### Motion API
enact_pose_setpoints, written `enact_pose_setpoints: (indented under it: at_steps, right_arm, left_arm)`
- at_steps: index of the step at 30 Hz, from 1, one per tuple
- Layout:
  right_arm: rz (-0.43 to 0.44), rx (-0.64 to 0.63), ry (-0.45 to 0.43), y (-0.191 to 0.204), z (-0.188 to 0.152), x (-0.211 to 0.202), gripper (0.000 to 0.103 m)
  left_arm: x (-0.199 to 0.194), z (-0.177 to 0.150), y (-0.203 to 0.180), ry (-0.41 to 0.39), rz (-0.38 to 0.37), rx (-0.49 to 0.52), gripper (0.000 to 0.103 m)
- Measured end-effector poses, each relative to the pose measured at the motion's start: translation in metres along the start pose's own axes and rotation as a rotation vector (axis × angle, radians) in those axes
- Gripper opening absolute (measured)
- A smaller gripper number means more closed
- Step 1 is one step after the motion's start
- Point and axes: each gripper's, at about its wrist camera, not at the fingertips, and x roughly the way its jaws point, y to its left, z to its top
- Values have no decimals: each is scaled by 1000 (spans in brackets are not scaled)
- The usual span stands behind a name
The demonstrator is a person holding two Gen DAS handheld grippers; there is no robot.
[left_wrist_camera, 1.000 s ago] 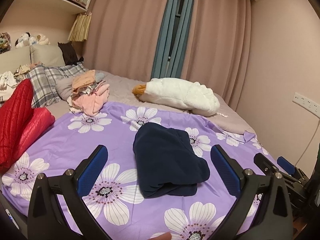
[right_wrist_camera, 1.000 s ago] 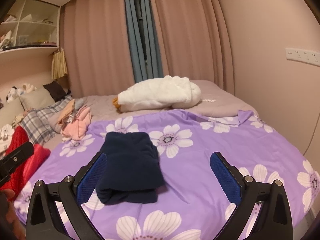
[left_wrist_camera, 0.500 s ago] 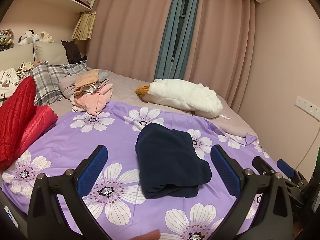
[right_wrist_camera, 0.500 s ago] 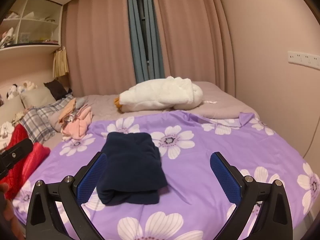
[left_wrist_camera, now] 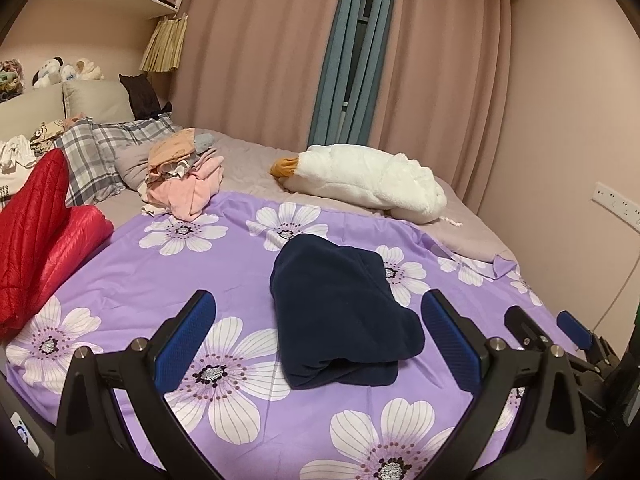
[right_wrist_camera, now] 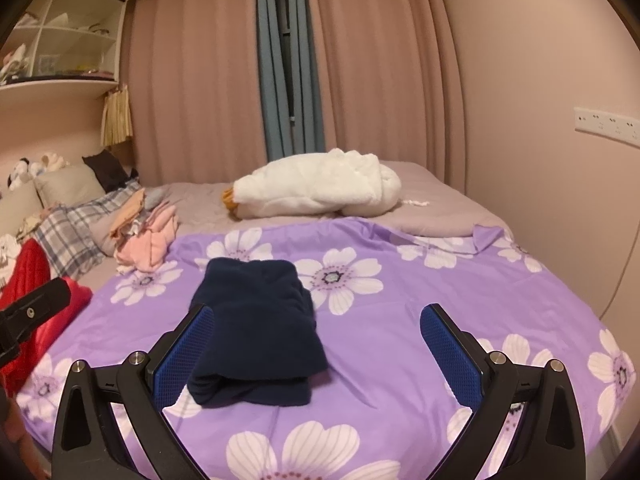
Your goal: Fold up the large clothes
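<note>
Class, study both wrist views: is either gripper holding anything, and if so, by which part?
Nothing is held. The left gripper and right gripper are both open and empty, and the folded navy garment lies free on the purple flowered sheet.

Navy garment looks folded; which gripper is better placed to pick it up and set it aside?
Left, probably. The left gripper is open, with the navy garment centred between its fingers; the right gripper, also open, sits offset to the garment's right.

Left of navy garment (left_wrist_camera: 340, 312): red quilted jacket (left_wrist_camera: 36, 240) cut by frame edge. Nearest fold of garment partly hidden behind blue pad (right_wrist_camera: 180, 356). Beyond it, shelf contents (right_wrist_camera: 60, 60) too small to identify.
</note>
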Motion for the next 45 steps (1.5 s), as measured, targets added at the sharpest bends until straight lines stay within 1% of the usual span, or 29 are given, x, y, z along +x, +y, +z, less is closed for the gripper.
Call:
enact_pose_setpoints:
  at_steps: [3,14,29,45]
  right_arm:
    - [-1,4,1,-1,0,0,102]
    - [-13,10,3,-3,-1,-1,102]
    - [-19,-3,4,0,-2,0,102]
    - [-10,-33,2,7,0,2,102]
  left_arm:
    - [0,-1,-2,-3,12,10,103]
    - [-3,-2,-4,-18,14,23,103]
    - [-5,0,4,-13,-2,4,103]
    - [-3,0,3,-11,-6,10,103]
